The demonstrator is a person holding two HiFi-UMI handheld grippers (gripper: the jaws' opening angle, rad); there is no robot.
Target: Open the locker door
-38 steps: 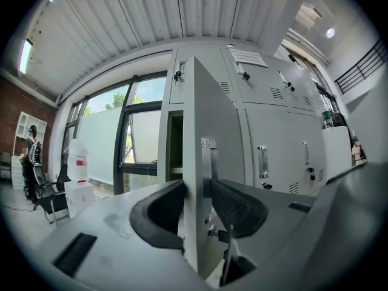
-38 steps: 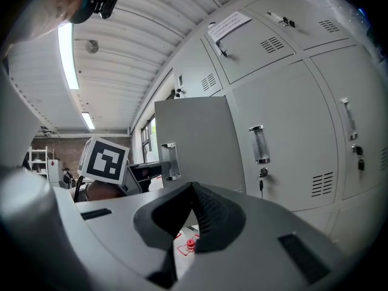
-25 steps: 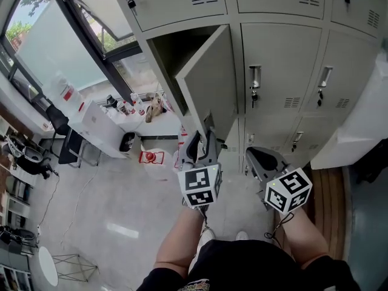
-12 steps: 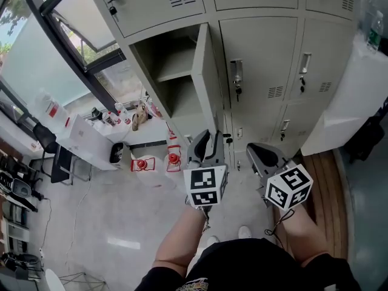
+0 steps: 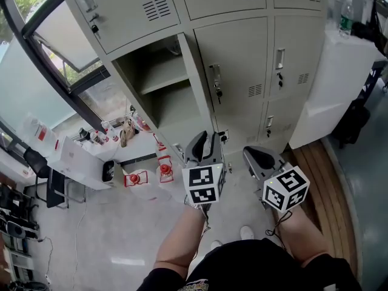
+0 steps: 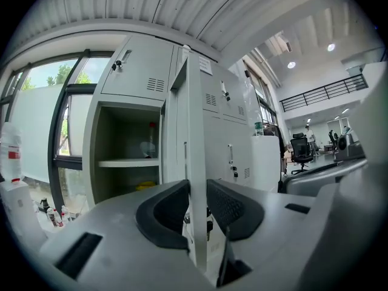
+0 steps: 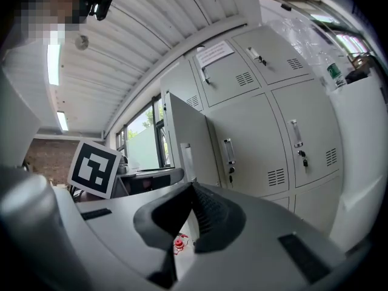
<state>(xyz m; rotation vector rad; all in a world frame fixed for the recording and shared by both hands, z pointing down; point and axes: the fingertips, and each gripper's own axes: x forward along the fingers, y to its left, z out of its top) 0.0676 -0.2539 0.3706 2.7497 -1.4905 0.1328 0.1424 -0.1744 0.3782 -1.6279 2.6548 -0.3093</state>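
Observation:
The grey locker door (image 5: 197,93) stands swung wide, edge-on to me, and beside it the open compartment (image 5: 154,80) shows its shelf. My left gripper (image 5: 205,143) is at the door's lower edge. In the left gripper view the door's thin edge (image 6: 195,132) runs straight between the two black pads (image 6: 173,208), which press on it from both sides; left gripper (image 6: 197,208) is shut on it. My right gripper (image 5: 262,159) hangs to the right, apart from the door, its jaws together on nothing (image 7: 193,208). A bottle (image 6: 150,141) stands inside the locker.
Closed lockers with handles and keys (image 5: 213,80) fill the wall to the right. A white cabinet (image 5: 330,83) carrying a bottle (image 5: 345,8) stands at far right. Left are the window (image 5: 42,47), a white table (image 5: 79,156) and red objects (image 5: 134,179) on the floor.
The door has swung further open, from showing its face to standing edge-on, with the left gripper at its edge. More of the compartment shows. The right gripper has kept its place.

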